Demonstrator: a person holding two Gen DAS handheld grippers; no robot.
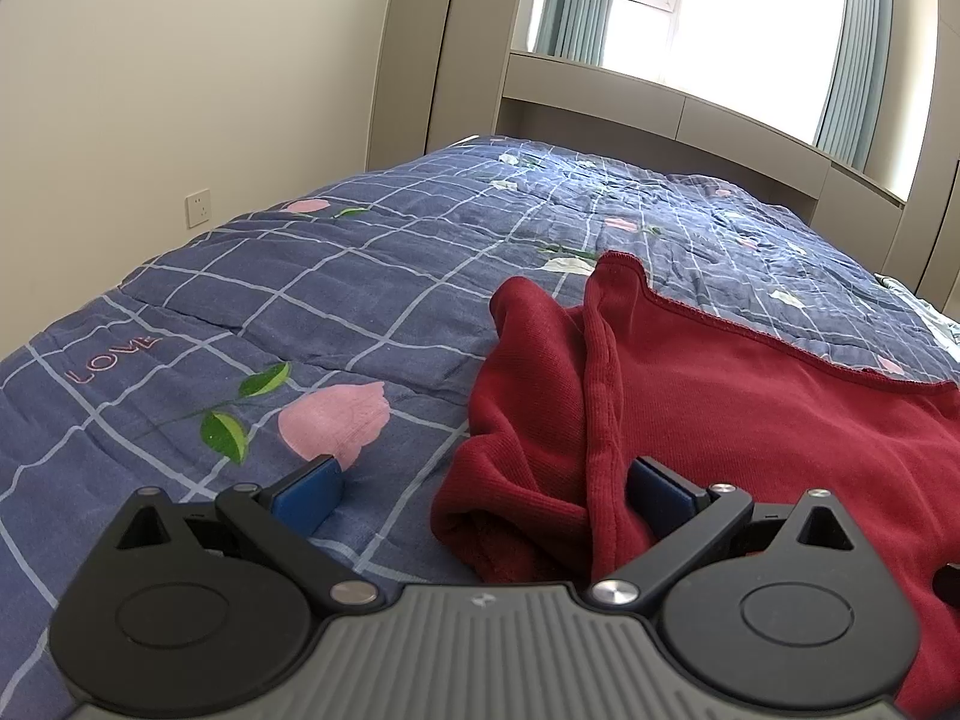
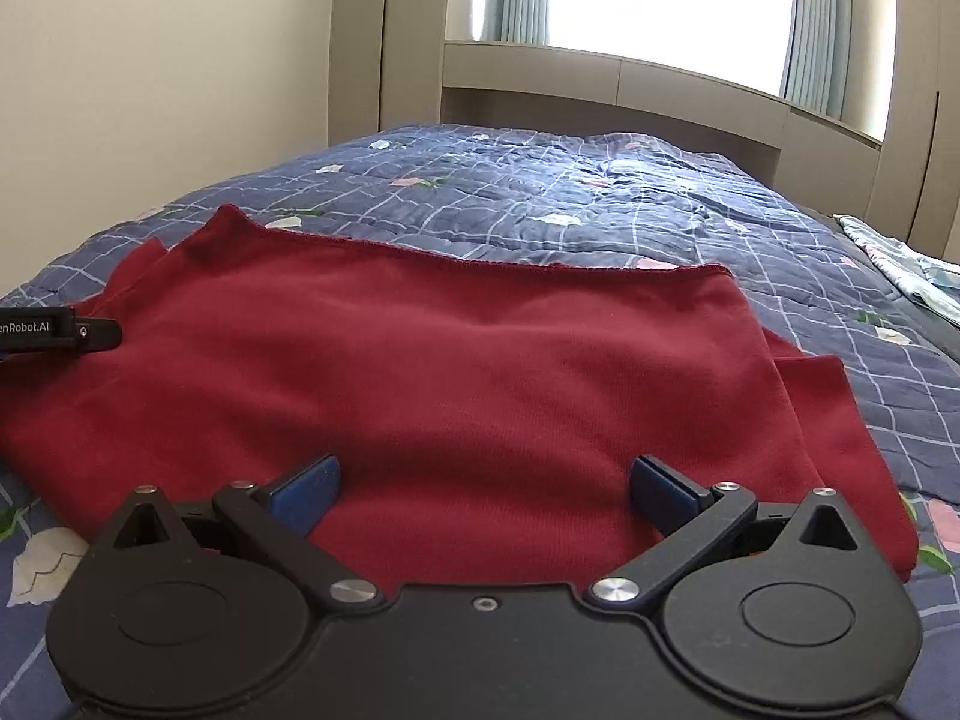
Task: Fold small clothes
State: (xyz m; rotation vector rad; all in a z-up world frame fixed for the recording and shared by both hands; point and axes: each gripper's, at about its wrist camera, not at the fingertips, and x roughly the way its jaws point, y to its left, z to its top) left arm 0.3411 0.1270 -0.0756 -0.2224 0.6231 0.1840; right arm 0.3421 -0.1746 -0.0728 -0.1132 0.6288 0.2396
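You saw a dark red garment (image 2: 420,360) on a blue quilt (image 1: 240,300) with white checks and pink flowers.

Cream walls (image 1: 180,60), a beige wardrobe (image 1: 414,48) and a bright, teal-curtained window (image 1: 720,6) surround the bed (image 1: 360,252).

Both wrist views sit low and close over the blue checked quilted bed (image 1: 372,276), facing its far bright window (image 2: 672,6), the left off the dark red knit garment's (image 2: 456,372) side, sharing garment, bed and window.
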